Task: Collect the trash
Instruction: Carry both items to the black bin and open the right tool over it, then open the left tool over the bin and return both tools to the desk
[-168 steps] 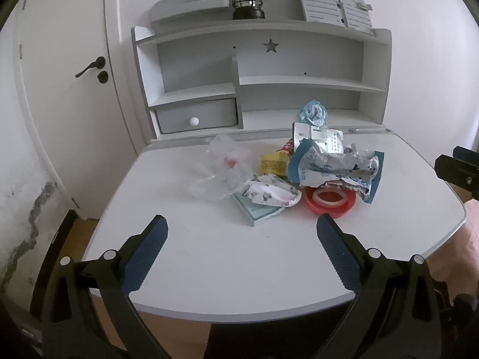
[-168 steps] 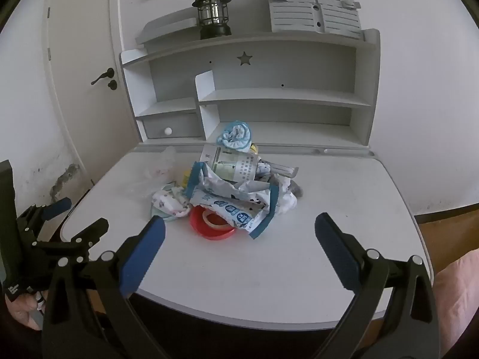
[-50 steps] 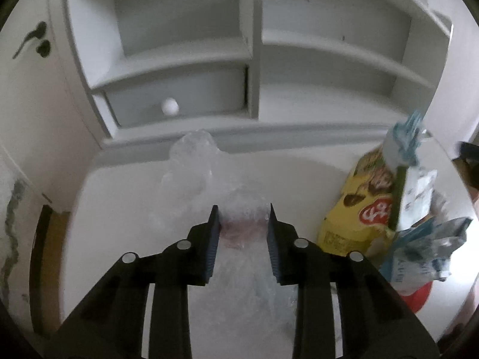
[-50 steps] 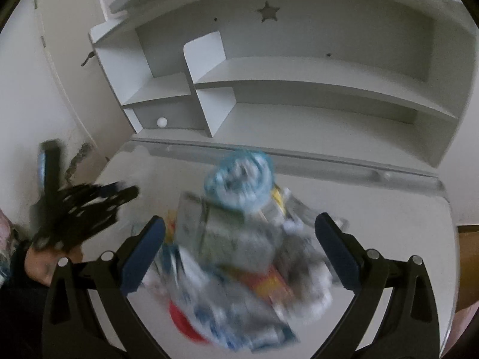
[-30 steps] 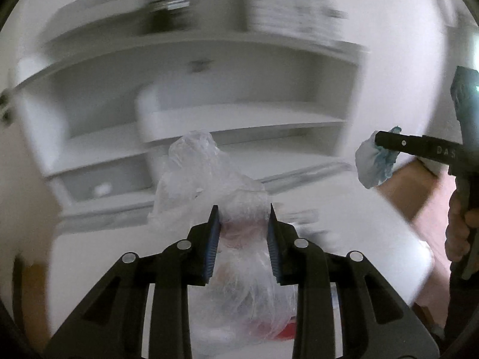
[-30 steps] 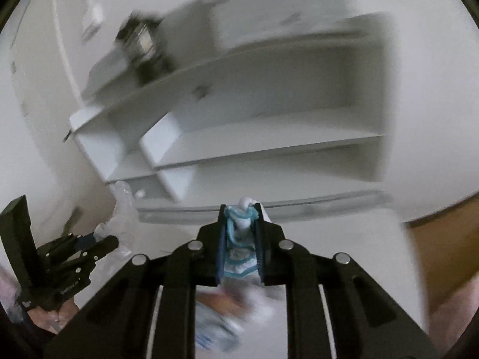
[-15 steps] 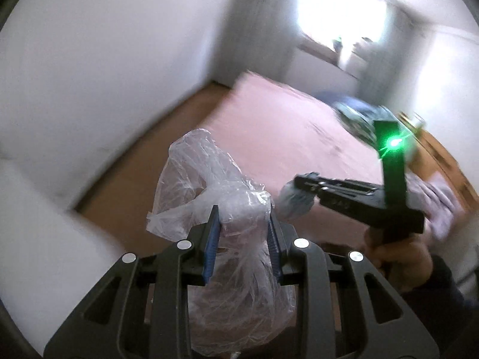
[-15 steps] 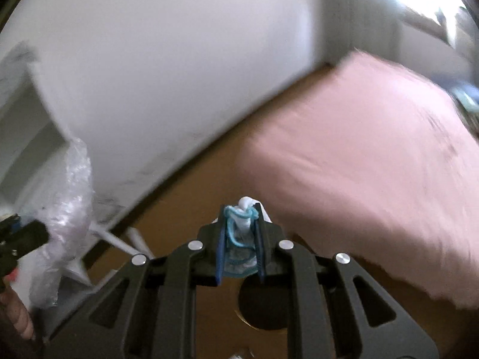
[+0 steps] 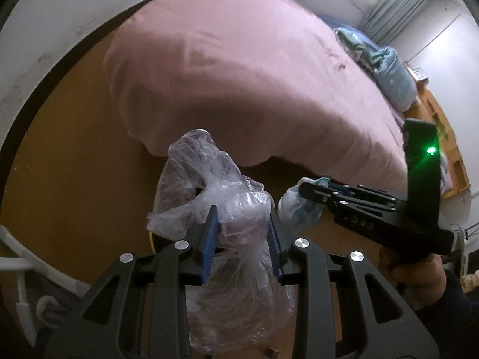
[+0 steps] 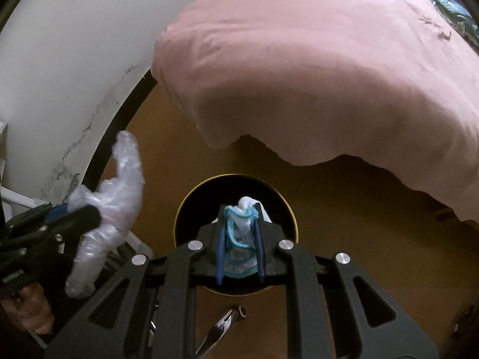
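Note:
My left gripper (image 9: pixel 241 227) holds a crumpled clear plastic bag (image 9: pixel 203 179) between its blue pads; its jaws are opening, with the bag still pinched between them. My right gripper (image 10: pixel 239 224) is shut on a crumpled blue-and-white wrapper (image 10: pixel 242 233). It points steeply down over the mouth of a round black bin with a gold rim (image 10: pixel 179 209) on the floor. In the right wrist view the left gripper (image 10: pixel 80 212) and its bag (image 10: pixel 119 185) hang just left of the bin. In the left wrist view the right gripper (image 9: pixel 302 191) carries the wrapper (image 9: pixel 295 209) close beside the bag.
A bed with a pink cover (image 9: pixel 254 74) overhangs the brown wooden floor (image 9: pixel 74 164) just beyond the bin. Blue bedding (image 9: pixel 392 80) lies at its far end. White furniture legs (image 9: pixel 18 257) stand at the left. A metal tool (image 10: pixel 221 326) lies on the floor near the bin.
Both grippers have swung away from the desk and shelves and sunk toward the floor, still carrying the bag and the wrapper. The bin has come into view under the right gripper.

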### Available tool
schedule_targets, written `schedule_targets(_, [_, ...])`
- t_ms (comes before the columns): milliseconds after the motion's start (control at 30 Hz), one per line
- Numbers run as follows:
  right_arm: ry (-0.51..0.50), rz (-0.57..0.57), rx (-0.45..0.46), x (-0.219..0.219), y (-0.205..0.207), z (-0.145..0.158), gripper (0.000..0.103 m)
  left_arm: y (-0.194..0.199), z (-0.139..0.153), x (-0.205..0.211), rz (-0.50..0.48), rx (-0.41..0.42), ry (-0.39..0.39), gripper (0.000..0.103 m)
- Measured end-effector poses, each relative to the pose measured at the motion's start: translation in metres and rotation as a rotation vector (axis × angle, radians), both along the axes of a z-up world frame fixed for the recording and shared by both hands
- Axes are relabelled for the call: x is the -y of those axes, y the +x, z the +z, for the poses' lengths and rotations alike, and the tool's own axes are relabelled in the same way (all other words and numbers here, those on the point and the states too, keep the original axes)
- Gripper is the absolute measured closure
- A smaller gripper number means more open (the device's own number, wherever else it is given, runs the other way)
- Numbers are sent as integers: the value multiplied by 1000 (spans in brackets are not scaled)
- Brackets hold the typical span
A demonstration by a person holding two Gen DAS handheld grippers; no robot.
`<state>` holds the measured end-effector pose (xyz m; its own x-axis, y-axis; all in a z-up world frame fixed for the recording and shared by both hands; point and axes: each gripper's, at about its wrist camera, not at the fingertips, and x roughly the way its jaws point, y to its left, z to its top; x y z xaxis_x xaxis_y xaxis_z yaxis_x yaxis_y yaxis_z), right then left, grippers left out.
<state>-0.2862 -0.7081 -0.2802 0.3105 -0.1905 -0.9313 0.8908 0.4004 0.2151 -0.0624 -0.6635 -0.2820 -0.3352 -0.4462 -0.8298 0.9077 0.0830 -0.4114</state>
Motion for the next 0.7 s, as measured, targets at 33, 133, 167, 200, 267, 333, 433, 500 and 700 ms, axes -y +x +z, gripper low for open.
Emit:
schedule_targets(33, [1,6,-3,-1,5,-3,86,-2,-1,2,1,11,5,54])
schedule_targets(133, [13,11,-14,0,7,-8,86,-4,-7,3,13,17,-11,29])
schedule_targets(167, [22,10,-14,2,9,-11,86,-2,-7,7,8,11,-12,28])
schedule_targets(200, [30,10,-15,4,14,-17,86,-5,-4,1,9,5,-14,28])
schedule_targets(267, [38,14,-19,7,16,-20,86,-2,0,2,11,-18,-17,28])
schedule_targets(333, [45,22,-21,8,18,-21,86,0,9,-8,18,-25,-23,28])
schedule_targets(433, [56,38,-25,6,24,-25,86,4,18,-17,34,-27,-34,28])
schedule_targets(500, [62,52,-28,4,30,-27,86,7,30,-23,47,-23,-47,26])
schedule_targets(700, [48,68,-17,0,37,-14,30,3,84,-51,68,84,-112,11])
